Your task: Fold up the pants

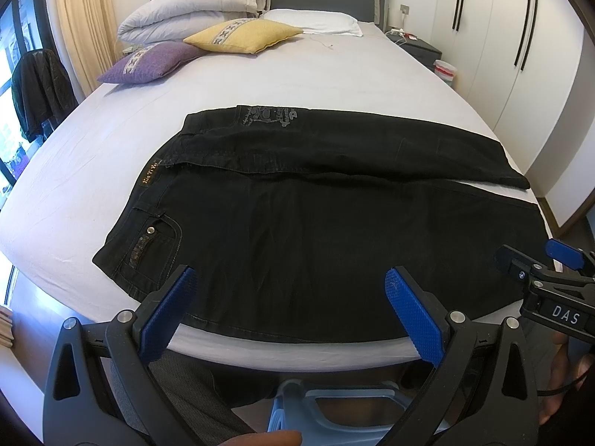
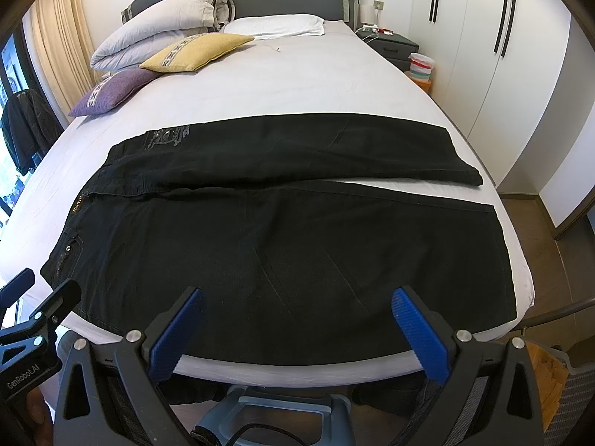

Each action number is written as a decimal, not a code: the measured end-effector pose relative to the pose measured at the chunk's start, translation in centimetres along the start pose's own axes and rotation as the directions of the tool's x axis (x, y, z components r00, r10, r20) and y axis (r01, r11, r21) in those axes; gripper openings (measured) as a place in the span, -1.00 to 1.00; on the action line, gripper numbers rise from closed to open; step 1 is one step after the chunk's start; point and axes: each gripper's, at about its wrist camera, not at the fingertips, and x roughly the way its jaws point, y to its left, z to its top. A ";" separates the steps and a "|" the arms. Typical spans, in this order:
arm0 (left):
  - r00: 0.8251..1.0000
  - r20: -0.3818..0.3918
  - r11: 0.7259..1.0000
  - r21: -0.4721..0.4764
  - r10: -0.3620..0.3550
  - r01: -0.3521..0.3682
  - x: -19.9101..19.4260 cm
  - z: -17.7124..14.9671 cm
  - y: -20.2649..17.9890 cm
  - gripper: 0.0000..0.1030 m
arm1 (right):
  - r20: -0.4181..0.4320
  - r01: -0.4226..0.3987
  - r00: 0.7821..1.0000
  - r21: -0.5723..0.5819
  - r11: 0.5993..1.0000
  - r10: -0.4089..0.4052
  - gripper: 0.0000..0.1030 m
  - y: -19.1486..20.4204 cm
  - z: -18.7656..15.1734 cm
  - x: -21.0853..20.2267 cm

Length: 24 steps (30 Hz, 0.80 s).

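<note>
Pants: as they lay flat across the bed (image 1: 260, 74), the pants (image 1: 316, 223) were staged for folding.
Jaws: my left gripper (image 1: 293, 297) and right gripper (image 2: 297, 316) hovered wide open, empty.

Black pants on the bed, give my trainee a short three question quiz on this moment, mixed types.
1. True or false: the left gripper is shut on the black pants.
2. Which cushion lies nearer the pants? A) the yellow cushion B) the purple cushion C) the white pillow
3. Fill in: the waistband end of the pants points toward the person's ____ side.

Key: 1 false, both it and the right gripper hover open at the near edge of the bed; 2 B; 3 left.
</note>
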 end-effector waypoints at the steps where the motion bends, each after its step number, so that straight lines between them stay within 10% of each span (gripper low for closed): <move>1: 1.000 -0.003 1.000 0.000 -0.001 0.001 -0.1 0.2 -0.1 1.00 | 0.000 -0.001 1.000 0.000 1.000 0.001 1.00 0.0 0.0 0.0; 11: 1.000 -0.021 1.000 -0.011 0.021 -0.021 0.6 0.8 0.3 1.00 | -0.014 -0.013 1.000 -0.004 1.000 0.013 1.00 0.0 0.1 0.5; 18: 0.998 -0.001 0.994 0.094 0.061 -0.060 2.1 1.4 0.9 1.00 | 0.043 -0.160 0.986 -0.047 0.986 0.162 1.00 -1.1 1.8 0.2; 24: 0.992 -0.107 0.992 0.097 -0.072 0.082 7.2 5.3 5.3 1.00 | 0.057 -0.304 0.948 -0.122 0.945 0.313 1.00 -3.6 6.8 2.1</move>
